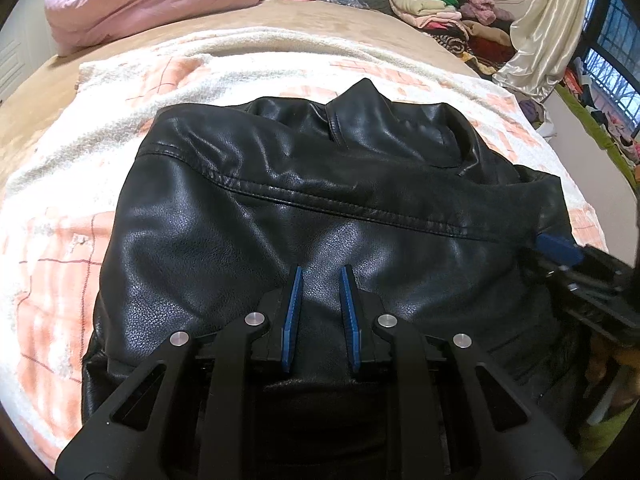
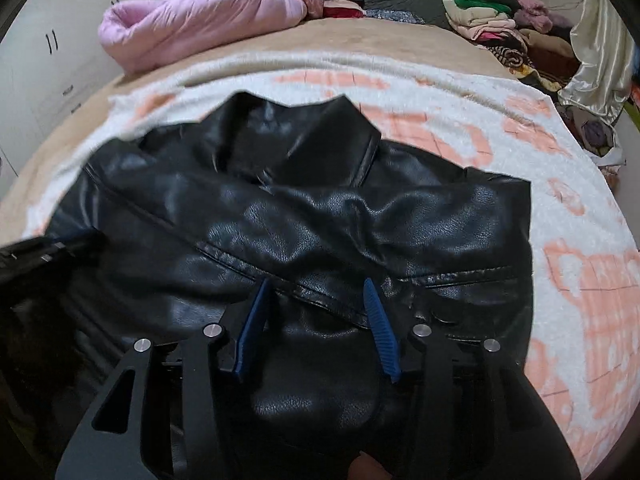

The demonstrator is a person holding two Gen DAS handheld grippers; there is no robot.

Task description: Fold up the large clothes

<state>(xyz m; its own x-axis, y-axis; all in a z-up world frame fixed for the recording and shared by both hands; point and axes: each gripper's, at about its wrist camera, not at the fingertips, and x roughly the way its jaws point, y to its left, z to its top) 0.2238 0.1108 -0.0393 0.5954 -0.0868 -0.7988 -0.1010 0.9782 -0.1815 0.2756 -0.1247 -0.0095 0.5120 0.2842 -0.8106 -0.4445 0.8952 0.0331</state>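
A black leather jacket (image 1: 280,200) (image 2: 320,208) lies spread on a white and orange blanket (image 1: 60,200) (image 2: 580,280), collar at the far side. My left gripper (image 1: 321,270) sits low over the jacket's near part, its blue pads close together with a fold of the leather pinched between them. My right gripper (image 2: 316,286) is down on the jacket's near right part. Its jaws stand wide and are closing around a bulge of leather that the pads do not press. The right gripper's blue finger (image 1: 558,248) shows at the jacket's right edge, and the left gripper (image 2: 40,252) at the left edge.
The blanket covers a tan bed. A rolled pink duvet (image 1: 140,4) (image 2: 192,28) lies at the far left. A pile of folded and loose clothes (image 1: 440,12) (image 2: 500,24) sits at the far right beside a cream curtain (image 1: 540,40). White cupboards (image 2: 48,60) stand on the left.
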